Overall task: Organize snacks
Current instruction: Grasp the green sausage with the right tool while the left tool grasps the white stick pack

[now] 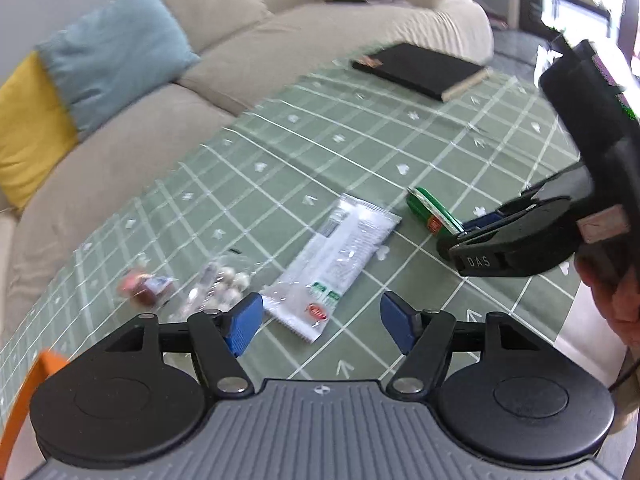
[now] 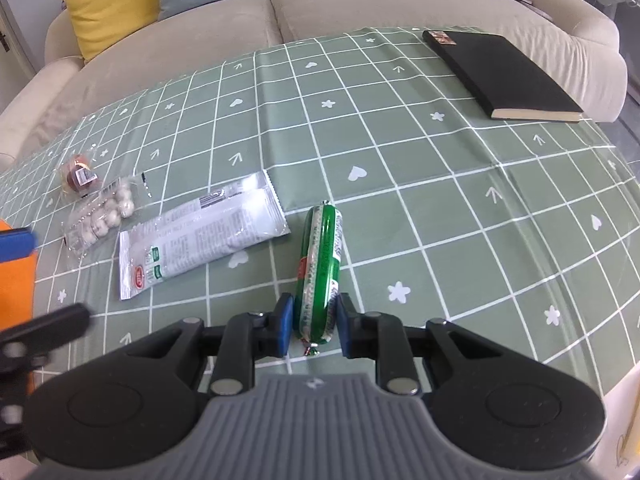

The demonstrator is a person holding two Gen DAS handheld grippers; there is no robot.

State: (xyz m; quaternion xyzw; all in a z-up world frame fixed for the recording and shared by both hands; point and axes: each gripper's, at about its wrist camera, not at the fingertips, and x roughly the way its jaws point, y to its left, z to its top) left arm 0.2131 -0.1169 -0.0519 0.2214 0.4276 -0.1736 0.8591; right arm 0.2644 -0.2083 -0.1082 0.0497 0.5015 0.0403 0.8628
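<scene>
Right hand-held gripper (image 2: 311, 320) is closed narrow on the near end of the green sausage (image 2: 320, 264); blue pads press both sides. The sausage lies on the tabletop (image 2: 460, 200), just right of the white snack packet (image 2: 200, 236), the landmark here.

Left hand-held gripper (image 1: 322, 322) stands wide, nothing betw. its pads, hovering over the packet's near edge.

Left of the packet, almost touching: clear bag w/ white balls (image 2: 104, 216); further left, a small red snack (image 2: 78, 172).

Far right of the packet, at the tabletop's back edge by the sofa (image 2: 200, 40): black book (image 2: 500, 72). Betw. packet and book the green cloth is open. An orange edge (image 2: 16, 276) shows at the left border.
</scene>
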